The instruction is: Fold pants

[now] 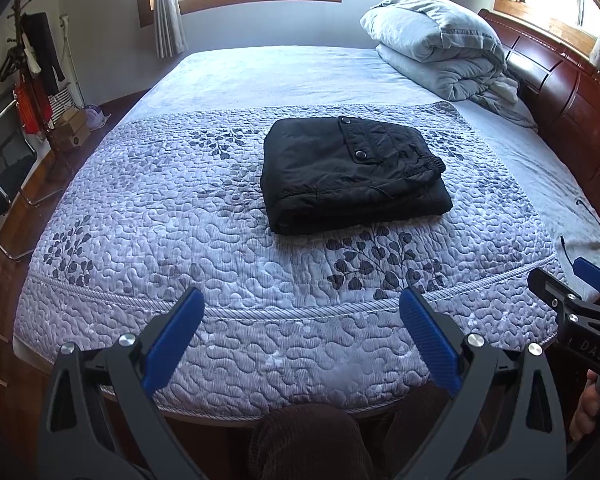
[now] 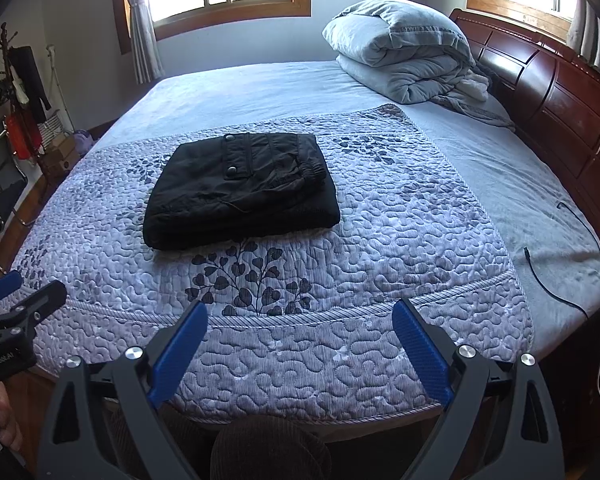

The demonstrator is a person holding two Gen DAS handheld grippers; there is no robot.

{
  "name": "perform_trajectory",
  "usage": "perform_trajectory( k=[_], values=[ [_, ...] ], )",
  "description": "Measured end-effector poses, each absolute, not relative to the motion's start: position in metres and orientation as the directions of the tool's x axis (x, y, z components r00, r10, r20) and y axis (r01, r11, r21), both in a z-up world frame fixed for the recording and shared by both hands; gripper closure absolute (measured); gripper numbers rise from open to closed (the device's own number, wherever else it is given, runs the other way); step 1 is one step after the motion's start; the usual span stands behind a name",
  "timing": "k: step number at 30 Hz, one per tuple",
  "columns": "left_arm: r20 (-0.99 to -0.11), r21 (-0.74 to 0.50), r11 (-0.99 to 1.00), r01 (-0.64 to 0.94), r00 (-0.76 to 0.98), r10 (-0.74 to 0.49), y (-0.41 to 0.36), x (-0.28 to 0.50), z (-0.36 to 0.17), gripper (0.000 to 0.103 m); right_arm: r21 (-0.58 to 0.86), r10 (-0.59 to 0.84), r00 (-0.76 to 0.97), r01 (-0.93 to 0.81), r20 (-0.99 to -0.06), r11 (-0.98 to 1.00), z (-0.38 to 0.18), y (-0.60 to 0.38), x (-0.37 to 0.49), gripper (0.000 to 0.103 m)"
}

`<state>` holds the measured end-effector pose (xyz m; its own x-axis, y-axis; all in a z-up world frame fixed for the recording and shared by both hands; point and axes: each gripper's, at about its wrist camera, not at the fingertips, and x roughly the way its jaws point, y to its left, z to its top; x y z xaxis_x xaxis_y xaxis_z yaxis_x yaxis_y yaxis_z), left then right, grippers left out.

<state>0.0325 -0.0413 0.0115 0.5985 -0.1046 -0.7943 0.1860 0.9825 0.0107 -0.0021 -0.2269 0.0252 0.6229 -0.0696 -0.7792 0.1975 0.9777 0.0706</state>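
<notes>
Black pants (image 1: 350, 172) lie folded into a compact rectangle on the quilted bedspread, a snap pocket and elastic waistband on top. They also show in the right wrist view (image 2: 240, 190). My left gripper (image 1: 302, 308) is open and empty, held back over the near edge of the bed, well short of the pants. My right gripper (image 2: 300, 318) is open and empty too, also at the near edge. Each gripper shows at the side of the other's view: the right one (image 1: 580, 280), the left one (image 2: 20, 292).
A lilac quilted bedspread (image 1: 180, 240) covers the bed. A folded grey duvet (image 1: 440, 44) sits at the far right by the wooden headboard (image 1: 560, 92). A black cable (image 2: 572, 264) lies on the sheet at right. A chair and coat rack (image 1: 24, 92) stand at left.
</notes>
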Motion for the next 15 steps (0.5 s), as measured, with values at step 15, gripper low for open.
perform_trajectory(
  k=[15],
  values=[
    [-0.790,0.011,0.983,0.184,0.605,-0.104,-0.0409,0.0327,0.0138,0.005,0.069,-0.069,0.616,0.198,-0.784,0.978,0.0220,-0.2267,-0.0015,0.009]
  ],
)
